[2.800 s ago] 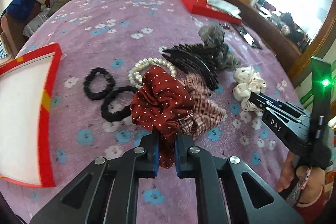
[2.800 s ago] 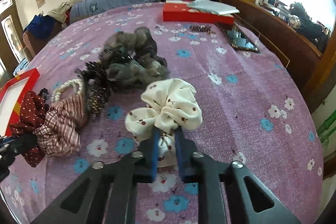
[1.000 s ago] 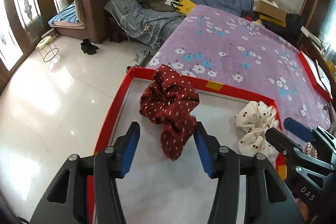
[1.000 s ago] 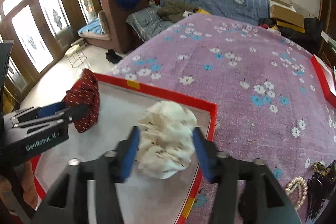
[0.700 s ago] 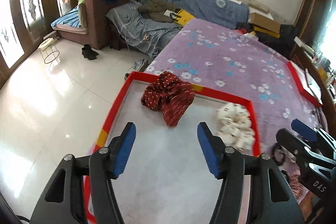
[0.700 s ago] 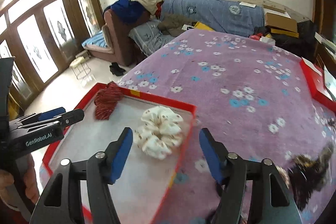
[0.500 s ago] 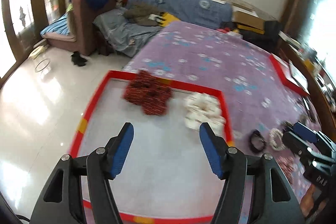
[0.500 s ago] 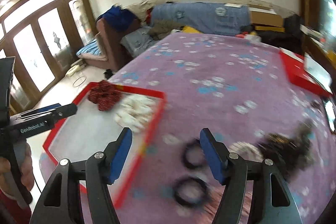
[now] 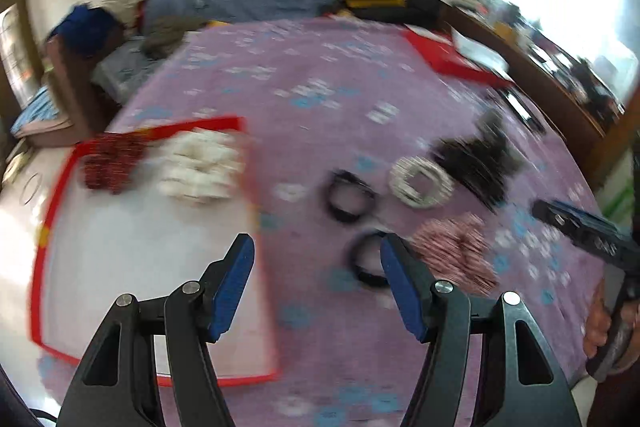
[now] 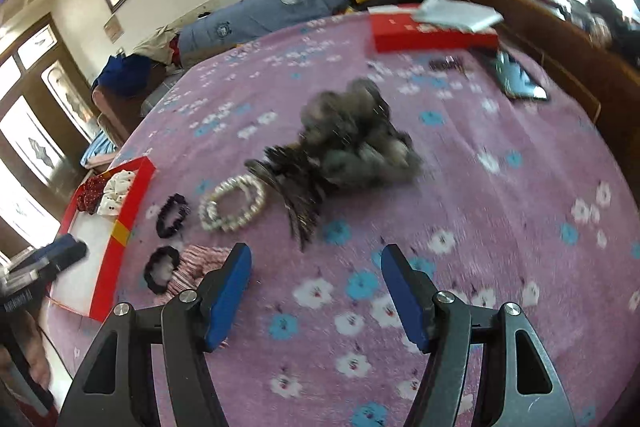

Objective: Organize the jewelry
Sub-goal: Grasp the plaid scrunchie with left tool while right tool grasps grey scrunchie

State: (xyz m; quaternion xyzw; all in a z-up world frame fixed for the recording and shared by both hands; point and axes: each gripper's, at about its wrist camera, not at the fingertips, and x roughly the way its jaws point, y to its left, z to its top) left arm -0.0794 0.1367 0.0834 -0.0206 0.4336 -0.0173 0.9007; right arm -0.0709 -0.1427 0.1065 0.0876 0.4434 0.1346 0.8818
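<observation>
Both views are motion-blurred. A red-rimmed tray [image 9: 56, 187] holds a dark red dotted scrunchie [image 9: 108, 163] and a white dotted scrunchie [image 9: 200, 167]; the tray also shows in the right wrist view [image 10: 120, 235]. On the purple bed lie two black hair ties [image 9: 350, 197] [image 9: 366, 261], a pearl bracelet [image 9: 420, 181], a plaid scrunchie [image 9: 456, 253], a black hair claw [image 10: 296, 187] and a grey scrunchie [image 10: 356, 139]. My left gripper [image 9: 316, 281] is open and empty by the tray's right rim. My right gripper [image 10: 316, 291] is open and empty above the bedspread, below the claw.
A red box [image 10: 432, 31] with papers lies at the bed's far right, a phone [image 10: 520, 83] beside it. A wooden sideboard [image 10: 560, 27] runs along the right. A sofa with clothes [image 10: 132, 83] stands beyond the bed's left edge.
Both grippers let go of their scrunchies in the tray, opened, and swung right, away from the tray toward the items on the bed.
</observation>
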